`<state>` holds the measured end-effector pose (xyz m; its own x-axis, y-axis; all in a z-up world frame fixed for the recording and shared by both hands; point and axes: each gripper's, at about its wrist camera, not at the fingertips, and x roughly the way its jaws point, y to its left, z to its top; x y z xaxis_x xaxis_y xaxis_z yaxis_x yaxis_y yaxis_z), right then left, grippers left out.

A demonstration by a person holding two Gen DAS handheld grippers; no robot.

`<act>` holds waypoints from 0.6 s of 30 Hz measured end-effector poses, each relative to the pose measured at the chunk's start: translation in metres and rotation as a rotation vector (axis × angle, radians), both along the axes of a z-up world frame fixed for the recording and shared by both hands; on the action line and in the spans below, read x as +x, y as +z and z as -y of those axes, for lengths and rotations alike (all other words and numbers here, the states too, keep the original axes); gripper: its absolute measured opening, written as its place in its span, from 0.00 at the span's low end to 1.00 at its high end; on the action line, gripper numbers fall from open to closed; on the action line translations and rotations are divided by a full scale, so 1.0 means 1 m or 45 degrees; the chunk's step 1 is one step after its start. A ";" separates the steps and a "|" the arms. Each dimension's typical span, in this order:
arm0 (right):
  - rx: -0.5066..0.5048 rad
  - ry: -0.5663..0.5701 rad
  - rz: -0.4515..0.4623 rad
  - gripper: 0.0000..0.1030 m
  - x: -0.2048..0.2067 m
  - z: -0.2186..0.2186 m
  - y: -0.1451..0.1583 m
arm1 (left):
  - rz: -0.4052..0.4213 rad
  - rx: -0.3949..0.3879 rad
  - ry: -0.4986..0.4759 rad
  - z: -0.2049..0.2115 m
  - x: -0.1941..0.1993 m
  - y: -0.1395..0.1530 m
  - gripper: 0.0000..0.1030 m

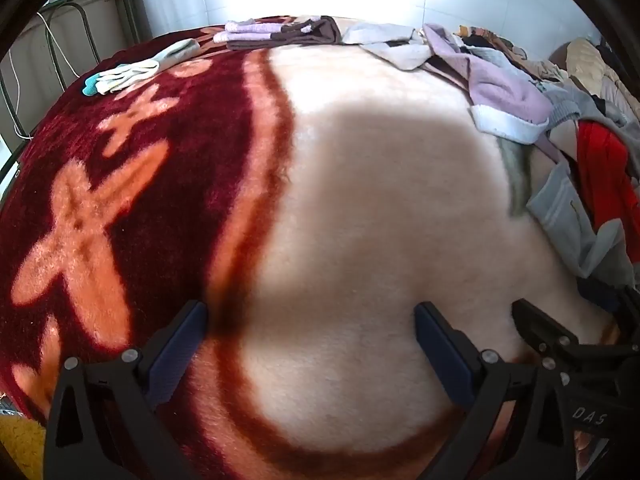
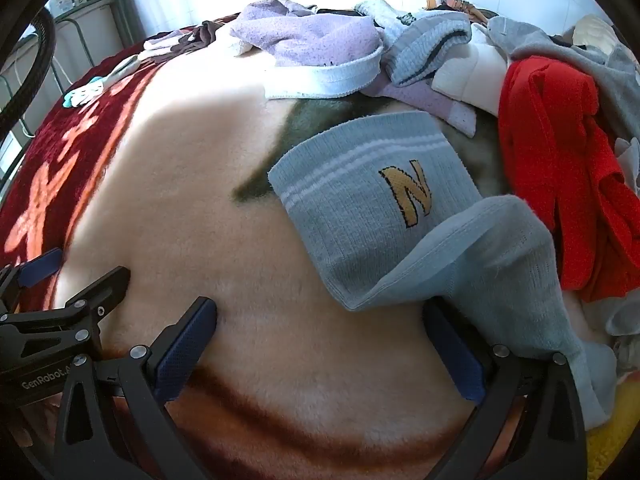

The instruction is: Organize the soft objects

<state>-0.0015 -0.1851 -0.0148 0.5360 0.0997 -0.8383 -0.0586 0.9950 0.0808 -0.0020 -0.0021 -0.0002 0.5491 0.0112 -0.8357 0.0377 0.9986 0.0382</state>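
Observation:
A light blue sock with a yellow N (image 2: 360,204) lies on the cream blanket, its foot draped over the right finger of my right gripper (image 2: 320,344), which is open and holds nothing. In the left wrist view my left gripper (image 1: 310,344) is open over bare blanket, and the same blue sock (image 1: 568,216) lies to its right. A heap of soft things sits at the right: a lilac sock with a white cuff (image 2: 316,44), a grey-blue sock (image 2: 428,48), and a red garment (image 2: 560,176). Sorted items lie at the far end: pale gloves (image 1: 132,72) and folded lilac and brown pieces (image 1: 276,34).
The fleece blanket (image 1: 360,200) has a dark red flowered border on the left (image 1: 120,184). A metal bed frame (image 1: 80,16) and white wall stand beyond the far-left edge. My left gripper shows at the left edge of the right wrist view (image 2: 60,308).

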 end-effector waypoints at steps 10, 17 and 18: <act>0.005 0.007 0.013 1.00 -0.007 -0.001 0.003 | -0.013 0.011 0.006 0.001 -0.002 0.003 1.00; -0.006 0.040 0.008 0.97 -0.015 -0.002 0.010 | -0.049 0.025 0.010 0.002 -0.007 0.011 1.00; -0.003 0.048 0.005 0.97 -0.016 -0.002 0.011 | -0.050 0.025 0.011 0.002 -0.008 0.013 1.00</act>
